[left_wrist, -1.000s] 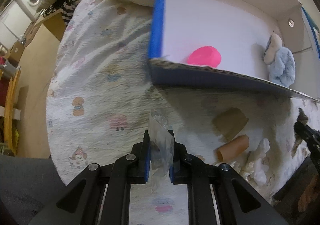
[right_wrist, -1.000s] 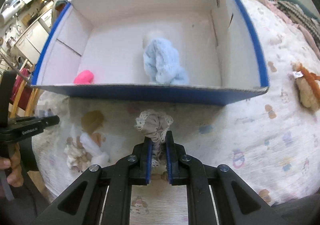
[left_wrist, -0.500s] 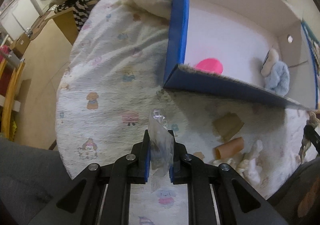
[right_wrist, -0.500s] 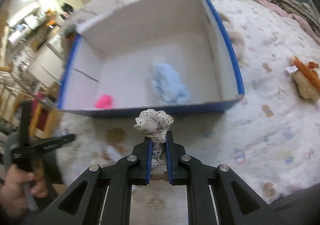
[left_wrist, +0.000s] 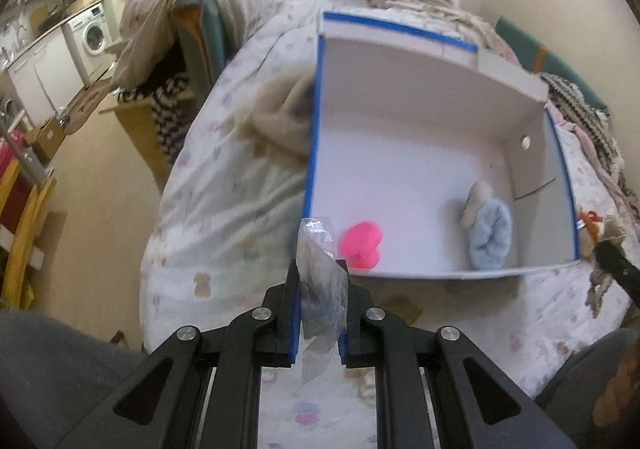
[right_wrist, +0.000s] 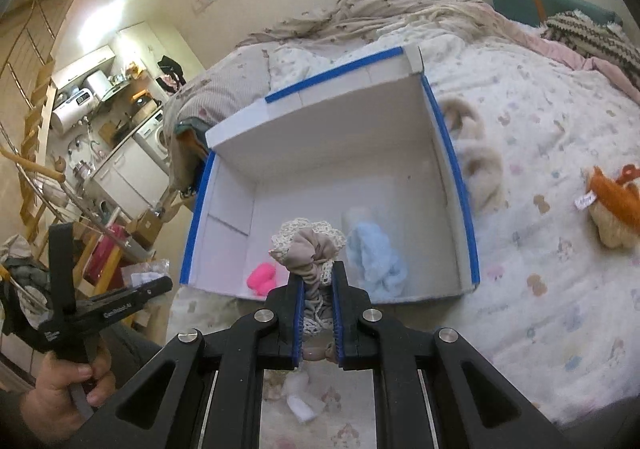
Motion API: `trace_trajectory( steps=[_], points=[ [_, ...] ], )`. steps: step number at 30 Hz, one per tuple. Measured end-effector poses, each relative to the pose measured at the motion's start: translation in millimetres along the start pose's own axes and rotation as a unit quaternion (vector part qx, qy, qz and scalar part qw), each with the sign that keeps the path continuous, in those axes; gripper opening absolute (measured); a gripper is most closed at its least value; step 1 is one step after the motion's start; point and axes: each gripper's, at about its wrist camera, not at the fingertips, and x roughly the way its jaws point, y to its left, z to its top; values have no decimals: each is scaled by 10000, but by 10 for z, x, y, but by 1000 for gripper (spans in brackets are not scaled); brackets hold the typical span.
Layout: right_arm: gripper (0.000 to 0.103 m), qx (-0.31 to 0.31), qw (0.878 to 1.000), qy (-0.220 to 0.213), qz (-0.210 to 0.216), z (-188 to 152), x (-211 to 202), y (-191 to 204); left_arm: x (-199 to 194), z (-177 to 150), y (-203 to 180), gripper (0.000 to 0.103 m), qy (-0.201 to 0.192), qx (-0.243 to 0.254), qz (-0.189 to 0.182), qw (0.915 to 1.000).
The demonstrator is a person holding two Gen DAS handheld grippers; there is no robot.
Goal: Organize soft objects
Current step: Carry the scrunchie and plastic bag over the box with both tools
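Inside white cardboard box (left_wrist: 420, 121): one pink lump (left_wrist: 360, 243), one fluffy blue bundle (left_wrist: 490, 235). Before it, left tool (left_wrist: 319, 313) pinching crinkly clear plastic (left_wrist: 320, 289), right tool (right_wrist: 317, 313) clamping lacy beige fabric (right_wrist: 308, 249).

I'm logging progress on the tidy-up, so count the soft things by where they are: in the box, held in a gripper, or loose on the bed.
In the box: 2, pink toy, blue plush
Held: 2, clear bag, lace scrunchie
Loose: 2, orange plush, beige fluffy piece
Total: 6

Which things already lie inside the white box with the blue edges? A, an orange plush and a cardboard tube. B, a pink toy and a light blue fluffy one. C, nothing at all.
B: the pink toy and the light blue fluffy one both rest on the floor of the white box.
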Motion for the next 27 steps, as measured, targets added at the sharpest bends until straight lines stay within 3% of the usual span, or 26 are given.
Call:
trace_trajectory(
  steps=[8,18,27],
  points=[
    [14,-247,9995,-199,4,307,102,70,48,390,-156,13,-181,104,-7,9998],
    [14,-428,9988,-241,40,540,436,25,445,592,-301,13,118,141,122,9998],
    [14,-293,9993,-107,-222,506,804,-292,734,712,-474,13,255,271,286,9989]
  ],
)
